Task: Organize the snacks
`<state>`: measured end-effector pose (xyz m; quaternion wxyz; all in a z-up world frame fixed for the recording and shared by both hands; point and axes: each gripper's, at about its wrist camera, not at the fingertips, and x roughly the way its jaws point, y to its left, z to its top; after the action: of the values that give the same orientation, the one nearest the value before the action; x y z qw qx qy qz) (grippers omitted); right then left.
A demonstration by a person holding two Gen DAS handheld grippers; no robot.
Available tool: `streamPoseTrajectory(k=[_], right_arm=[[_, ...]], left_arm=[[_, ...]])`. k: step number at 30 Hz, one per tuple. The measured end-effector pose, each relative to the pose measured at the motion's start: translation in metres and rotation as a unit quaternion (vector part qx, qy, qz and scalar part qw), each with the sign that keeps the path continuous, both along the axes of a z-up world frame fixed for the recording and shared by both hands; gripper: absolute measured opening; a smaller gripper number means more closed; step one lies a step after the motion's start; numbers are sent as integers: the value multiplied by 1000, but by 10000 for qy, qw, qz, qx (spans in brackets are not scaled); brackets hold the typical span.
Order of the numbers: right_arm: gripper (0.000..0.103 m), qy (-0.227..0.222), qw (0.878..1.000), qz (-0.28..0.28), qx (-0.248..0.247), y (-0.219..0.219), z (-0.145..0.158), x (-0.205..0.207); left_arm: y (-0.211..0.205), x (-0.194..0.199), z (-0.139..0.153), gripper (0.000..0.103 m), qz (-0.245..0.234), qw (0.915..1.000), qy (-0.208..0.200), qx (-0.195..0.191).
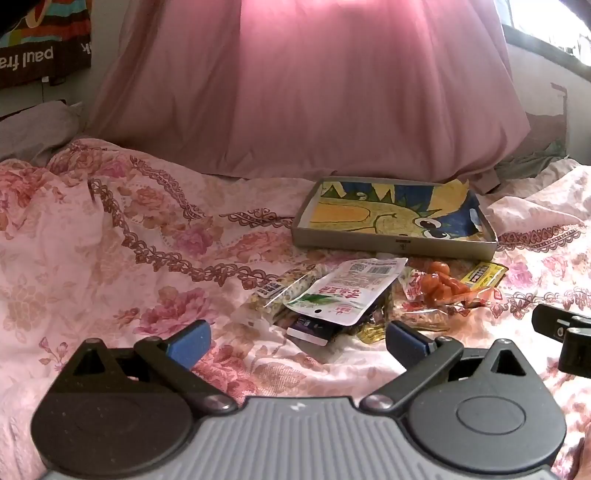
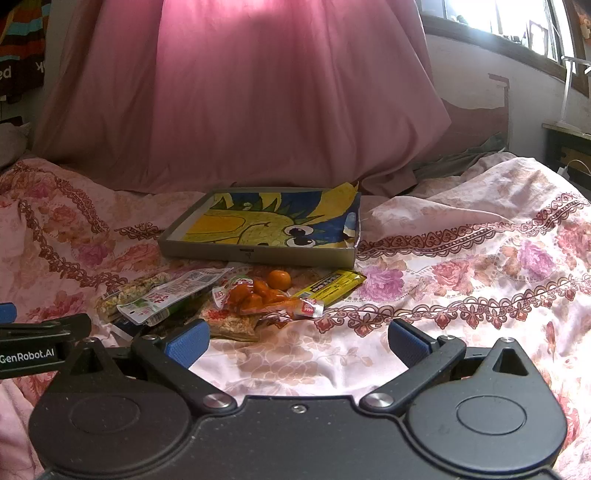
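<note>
A pile of snacks lies on the floral bedspread in front of a shallow grey tray (image 1: pixel 395 248) (image 2: pixel 258 256) lined with a yellow and blue cartoon picture. The pile holds a white and green pouch (image 1: pixel 343 295) (image 2: pixel 166 295), a clear bag of nuts (image 1: pixel 280 291) (image 2: pixel 125 291), a clear packet of orange pieces (image 1: pixel 443 288) (image 2: pixel 255 295), a small orange (image 2: pixel 279 279) and a yellow bar (image 1: pixel 484 275) (image 2: pixel 332 286). My left gripper (image 1: pixel 297 341) is open and empty just short of the pile. My right gripper (image 2: pixel 299 341) is open and empty, right of the pile.
A big pink pillow (image 1: pixel 314 92) (image 2: pixel 240 92) stands behind the tray. A grey pillow (image 1: pixel 33 125) lies at the far left. A window (image 2: pixel 517 22) and a dark side table (image 2: pixel 569 147) are at the right. The right gripper's edge (image 1: pixel 565 332) shows in the left wrist view.
</note>
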<state>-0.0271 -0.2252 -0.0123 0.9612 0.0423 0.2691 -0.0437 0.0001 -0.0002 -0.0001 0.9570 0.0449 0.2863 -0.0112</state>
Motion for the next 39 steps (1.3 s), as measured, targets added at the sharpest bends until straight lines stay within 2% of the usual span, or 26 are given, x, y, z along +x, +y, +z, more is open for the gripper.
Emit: streamPoseTrajectory(k=[39], right_arm=[[103, 14, 10000, -28, -22, 2, 0, -1]], left_arm=[[0, 0, 0, 103, -3, 10000, 5, 18]])
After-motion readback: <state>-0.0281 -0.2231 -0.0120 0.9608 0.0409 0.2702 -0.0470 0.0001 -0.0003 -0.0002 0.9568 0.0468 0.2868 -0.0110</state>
